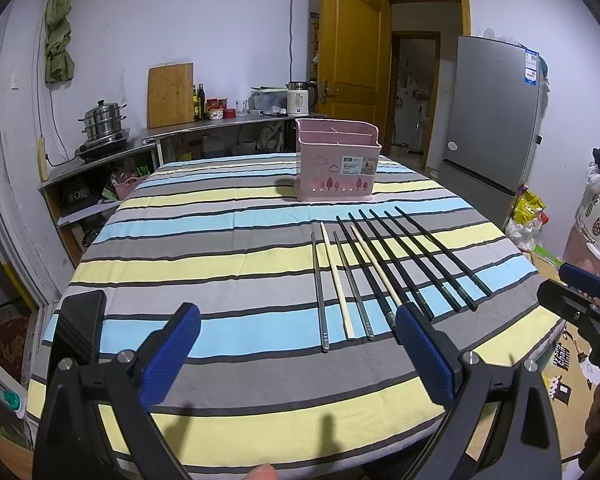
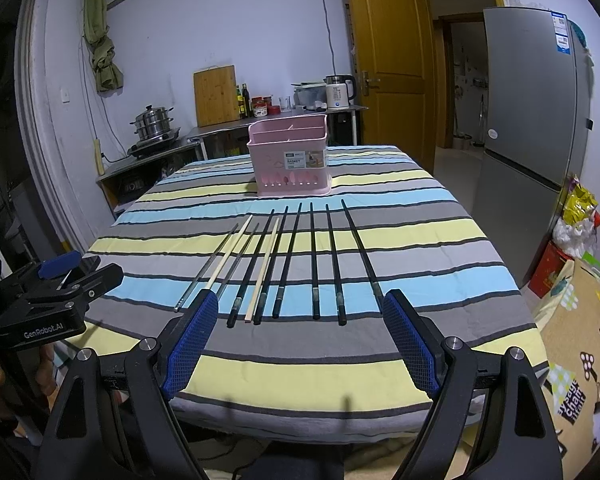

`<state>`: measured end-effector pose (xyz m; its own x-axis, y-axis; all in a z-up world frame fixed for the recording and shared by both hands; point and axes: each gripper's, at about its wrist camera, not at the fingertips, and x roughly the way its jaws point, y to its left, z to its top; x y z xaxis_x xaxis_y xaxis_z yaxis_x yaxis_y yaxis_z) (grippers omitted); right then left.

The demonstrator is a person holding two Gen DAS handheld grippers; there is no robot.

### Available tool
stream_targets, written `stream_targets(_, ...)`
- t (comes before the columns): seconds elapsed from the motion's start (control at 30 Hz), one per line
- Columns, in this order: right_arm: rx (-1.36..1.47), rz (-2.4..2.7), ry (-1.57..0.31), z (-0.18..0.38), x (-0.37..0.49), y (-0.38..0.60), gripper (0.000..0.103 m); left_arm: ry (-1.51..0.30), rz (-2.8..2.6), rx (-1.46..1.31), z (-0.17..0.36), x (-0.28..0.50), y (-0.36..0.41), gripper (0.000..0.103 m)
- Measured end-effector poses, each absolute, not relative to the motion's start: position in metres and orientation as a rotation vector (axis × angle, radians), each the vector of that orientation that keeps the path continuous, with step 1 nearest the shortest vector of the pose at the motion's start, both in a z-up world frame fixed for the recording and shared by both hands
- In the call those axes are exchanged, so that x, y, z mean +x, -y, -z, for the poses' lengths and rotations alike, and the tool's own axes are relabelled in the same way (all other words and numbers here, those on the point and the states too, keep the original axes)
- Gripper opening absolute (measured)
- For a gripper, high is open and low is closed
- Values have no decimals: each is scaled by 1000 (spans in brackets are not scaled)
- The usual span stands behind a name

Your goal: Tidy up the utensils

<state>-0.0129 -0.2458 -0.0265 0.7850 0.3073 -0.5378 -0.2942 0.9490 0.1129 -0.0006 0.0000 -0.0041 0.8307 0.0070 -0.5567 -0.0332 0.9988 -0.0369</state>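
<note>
Several chopsticks lie side by side on the striped tablecloth: black ones [image 1: 428, 256] [image 2: 314, 260], pale wooden ones [image 1: 337, 284] [image 2: 265, 266] and metal ones [image 1: 318, 292] [image 2: 206, 268]. A pink utensil basket [image 1: 334, 160] [image 2: 290, 158] stands upright behind them. My left gripper [image 1: 298, 330] is open and empty, above the table's near edge, left of the chopsticks' near ends. My right gripper [image 2: 300, 320] is open and empty, just in front of the chopsticks' near ends. Each gripper shows in the other's view, the right one [image 1: 580, 300] and the left one [image 2: 66, 276].
A black phone-like object [image 1: 80, 320] lies at the table's near left corner. A steel counter [image 1: 140, 152] with pots, bottles and a kettle stands behind the table. A grey fridge [image 1: 496, 120] and a wooden door [image 1: 352, 44] are at the right.
</note>
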Motion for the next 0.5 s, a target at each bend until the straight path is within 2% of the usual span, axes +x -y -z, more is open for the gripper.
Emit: stream_targets(0.5, 22, -326, -585, 25, -14, 246, 85, -585, -24, -44, 3, -1, -1, 99)
